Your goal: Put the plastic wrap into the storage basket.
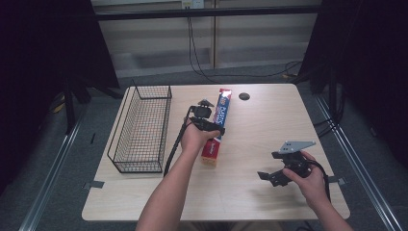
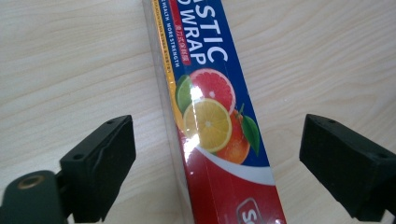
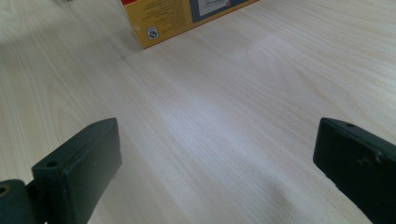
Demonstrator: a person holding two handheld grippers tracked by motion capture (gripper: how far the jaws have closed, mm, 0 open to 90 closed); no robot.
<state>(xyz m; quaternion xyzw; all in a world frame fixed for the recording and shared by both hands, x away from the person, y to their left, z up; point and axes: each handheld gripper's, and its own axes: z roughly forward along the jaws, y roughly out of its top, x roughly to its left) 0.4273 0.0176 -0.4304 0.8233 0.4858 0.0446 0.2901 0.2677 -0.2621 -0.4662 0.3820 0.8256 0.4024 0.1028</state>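
Plastic wrap box (image 2: pixel 212 121) lies mid-bench, at three o'clock of the wire basket (image 1: pixel 142 127), between our left gripper's (image 2: pixel 215 154) open fingers (image 2: pixel 100 163); next we likely squeeze and lift.

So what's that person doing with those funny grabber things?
A person holds a gripper in each hand at a wooden table. The left gripper is over a long plastic wrap box, its jaws open on either side, not touching it. The right gripper waits open above bare table. A wire basket sits nearby.
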